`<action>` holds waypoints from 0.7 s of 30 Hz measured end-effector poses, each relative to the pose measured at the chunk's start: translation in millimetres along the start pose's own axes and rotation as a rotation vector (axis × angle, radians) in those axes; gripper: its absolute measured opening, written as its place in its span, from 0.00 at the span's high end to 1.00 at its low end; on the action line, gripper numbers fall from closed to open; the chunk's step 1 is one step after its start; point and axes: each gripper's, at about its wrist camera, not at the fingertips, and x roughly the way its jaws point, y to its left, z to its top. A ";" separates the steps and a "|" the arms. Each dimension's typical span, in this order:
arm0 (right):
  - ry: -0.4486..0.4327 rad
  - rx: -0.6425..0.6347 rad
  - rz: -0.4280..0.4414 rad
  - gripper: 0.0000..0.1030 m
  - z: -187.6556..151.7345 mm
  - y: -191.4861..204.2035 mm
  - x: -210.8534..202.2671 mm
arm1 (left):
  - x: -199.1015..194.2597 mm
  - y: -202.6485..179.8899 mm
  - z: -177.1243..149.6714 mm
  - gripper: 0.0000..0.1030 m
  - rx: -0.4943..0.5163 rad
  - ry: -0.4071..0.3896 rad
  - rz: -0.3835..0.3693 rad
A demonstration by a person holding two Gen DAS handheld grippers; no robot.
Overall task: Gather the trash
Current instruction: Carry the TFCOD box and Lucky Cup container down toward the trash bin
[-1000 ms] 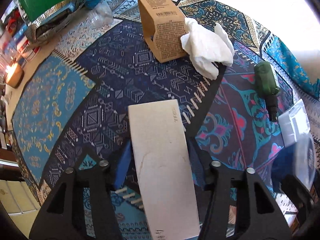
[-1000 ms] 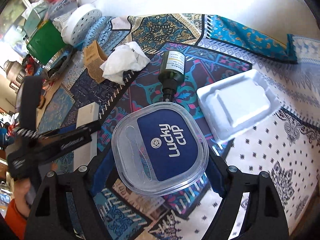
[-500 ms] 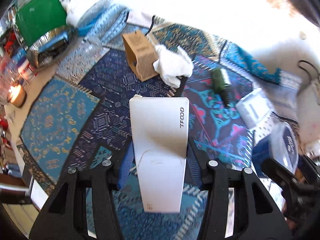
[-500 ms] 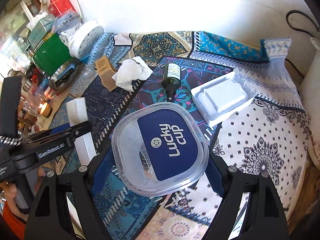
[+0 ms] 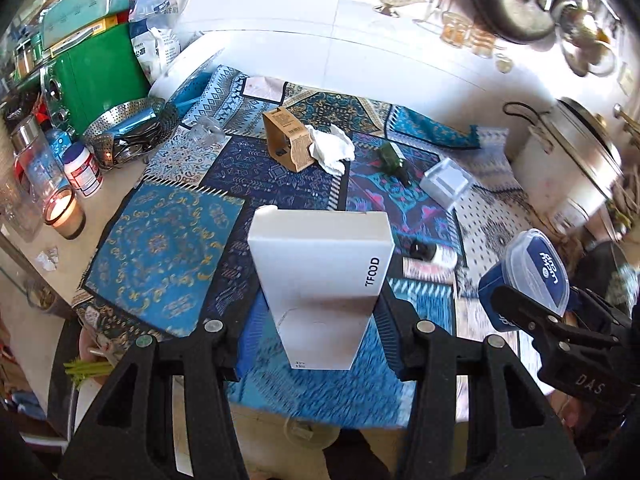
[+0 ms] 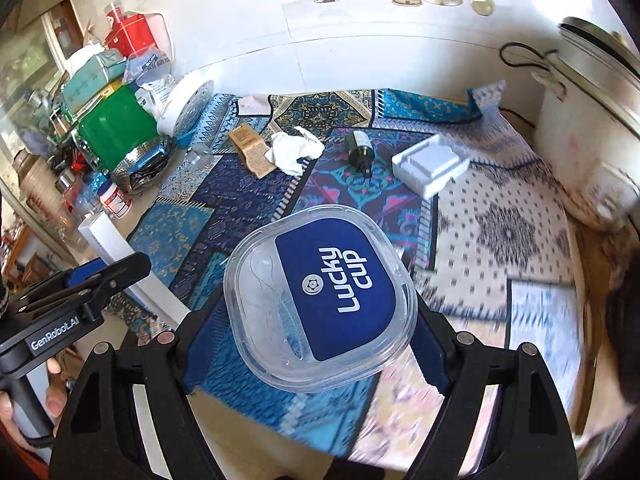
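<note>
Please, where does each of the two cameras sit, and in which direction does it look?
Left wrist: on the left gripper, above the table's near edge, facing the wall; it holds the white box.
Right wrist: on the right gripper, facing likewise, holding the Lucky Cup container; a hand shows.
Both share the crumpled tissue.

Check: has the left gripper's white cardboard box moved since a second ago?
Yes. The white cardboard box rose up and back from the brown cardboard carton, which looks smaller now.

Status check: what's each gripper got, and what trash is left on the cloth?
Left gripper shut on white box. Right gripper shut on Lucky Cup container. Left: brown carton, tissue, green bottle, white tray.
</note>
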 end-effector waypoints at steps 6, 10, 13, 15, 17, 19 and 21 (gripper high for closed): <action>-0.038 0.064 -0.062 0.23 -60.5 48.5 -26.9 | -44.1 39.9 -50.2 0.51 0.086 -0.004 -0.058; -0.019 0.117 -0.081 0.23 -94.9 69.3 -36.8 | -60.5 58.6 -79.2 0.51 0.129 0.029 -0.073; 0.016 0.148 -0.090 0.23 -116.3 77.7 -39.6 | -67.1 67.8 -99.4 0.51 0.134 0.073 -0.092; 0.034 0.155 -0.100 0.23 -129.5 82.2 -41.3 | -68.8 70.5 -112.0 0.51 0.142 0.096 -0.103; 0.057 0.161 -0.109 0.23 -144.1 85.0 -41.1 | -67.6 71.3 -126.8 0.51 0.152 0.120 -0.109; 0.081 0.170 -0.112 0.23 -157.5 81.4 -37.9 | -62.0 70.7 -142.2 0.51 0.156 0.150 -0.116; 0.104 0.182 -0.119 0.23 -171.7 79.5 -33.4 | -53.0 70.0 -159.4 0.51 0.154 0.184 -0.123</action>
